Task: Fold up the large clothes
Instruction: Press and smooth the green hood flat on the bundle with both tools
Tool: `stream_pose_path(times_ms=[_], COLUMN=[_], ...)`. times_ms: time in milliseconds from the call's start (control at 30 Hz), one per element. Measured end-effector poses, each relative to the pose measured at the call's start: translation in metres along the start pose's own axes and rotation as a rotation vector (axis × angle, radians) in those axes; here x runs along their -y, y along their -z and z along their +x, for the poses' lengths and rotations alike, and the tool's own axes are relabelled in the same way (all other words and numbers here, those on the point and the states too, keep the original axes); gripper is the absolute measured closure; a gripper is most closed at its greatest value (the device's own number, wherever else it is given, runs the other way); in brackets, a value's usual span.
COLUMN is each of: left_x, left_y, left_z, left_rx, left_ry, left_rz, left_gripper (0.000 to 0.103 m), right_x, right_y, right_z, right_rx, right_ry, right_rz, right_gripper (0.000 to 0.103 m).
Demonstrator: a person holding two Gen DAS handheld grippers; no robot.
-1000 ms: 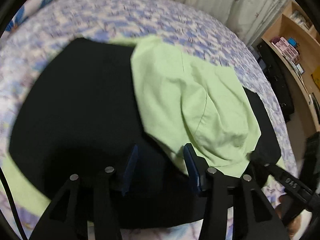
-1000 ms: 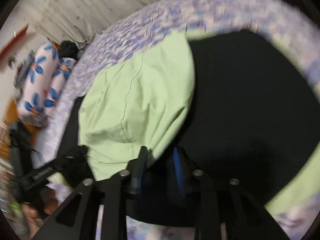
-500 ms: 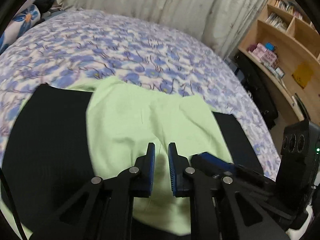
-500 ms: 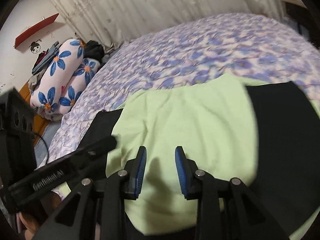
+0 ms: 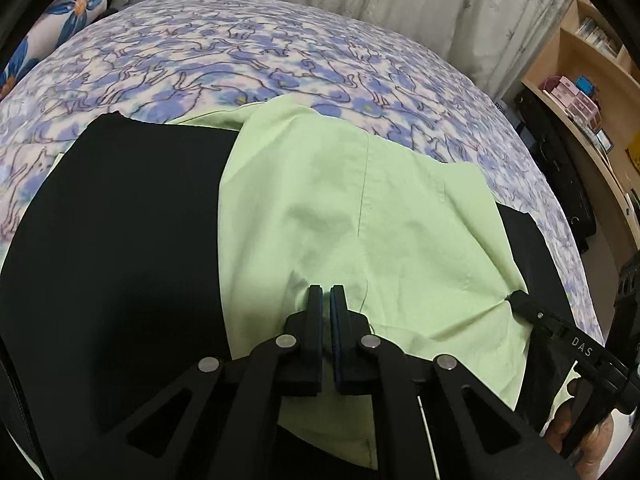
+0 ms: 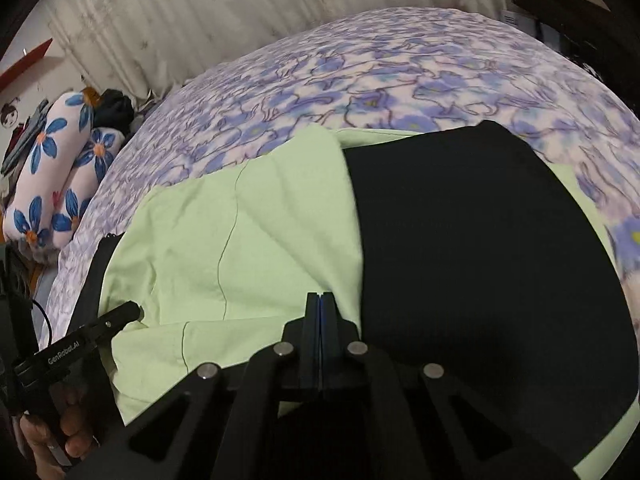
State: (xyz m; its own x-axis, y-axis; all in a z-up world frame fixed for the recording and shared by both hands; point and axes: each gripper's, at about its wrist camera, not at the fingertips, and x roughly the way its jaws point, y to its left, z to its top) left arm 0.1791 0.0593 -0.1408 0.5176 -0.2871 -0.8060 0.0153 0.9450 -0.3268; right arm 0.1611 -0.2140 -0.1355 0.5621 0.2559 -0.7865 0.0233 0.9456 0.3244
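A large garment lies on the bed, light green (image 5: 360,200) with a black part (image 5: 120,232). A green flap is folded over the black middle; it also shows in the right wrist view (image 6: 240,240), beside the black part (image 6: 480,260). My left gripper (image 5: 326,294) is shut, pinching the near edge of the green flap. My right gripper (image 6: 320,300) is shut on the same green flap at its edge next to the black cloth. Each gripper shows at the side of the other's view.
The bed has a purple floral cover (image 5: 240,52). Flower-print pillows (image 6: 52,184) lie at the left end. A curtain (image 6: 200,20) hangs behind the bed. Wooden shelves (image 5: 592,92) with boxes stand at the right.
Both grippers went from open to shut, closing on the near edge of the green flap. The views dipped lower toward the cloth.
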Motion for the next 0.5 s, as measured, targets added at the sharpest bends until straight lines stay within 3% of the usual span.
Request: stream_pose_path(times_ms=[200,300,400,433,500], left_x=[0.009,0.014,0.017,0.018,0.021], left_y=[0.001,0.002,0.004,0.005,0.006], left_z=[-0.009,-0.015,-0.022,-0.025,-0.031], left_rx=[0.008,0.012,0.023,0.032,0.048], left_ry=[-0.026,-0.029,-0.032,-0.037,-0.032], left_rz=[0.013,0.023,0.027,0.028,0.029], left_gripper=[0.098,0.091,0.074,0.063,0.059], right_x=[-0.01,-0.011,-0.012,-0.012,-0.013], right_y=[0.0,0.0,0.001,0.002,0.004], right_z=[-0.006,-0.009,-0.011,-0.012,-0.014], right_rx=[0.011,0.007,0.003,0.002,0.002], right_ry=[0.013,0.0,-0.002,-0.003,-0.003], right_rz=[-0.013,0.008,0.021,0.025,0.03], right_gripper=[0.101,0.101,0.101,0.101,0.101])
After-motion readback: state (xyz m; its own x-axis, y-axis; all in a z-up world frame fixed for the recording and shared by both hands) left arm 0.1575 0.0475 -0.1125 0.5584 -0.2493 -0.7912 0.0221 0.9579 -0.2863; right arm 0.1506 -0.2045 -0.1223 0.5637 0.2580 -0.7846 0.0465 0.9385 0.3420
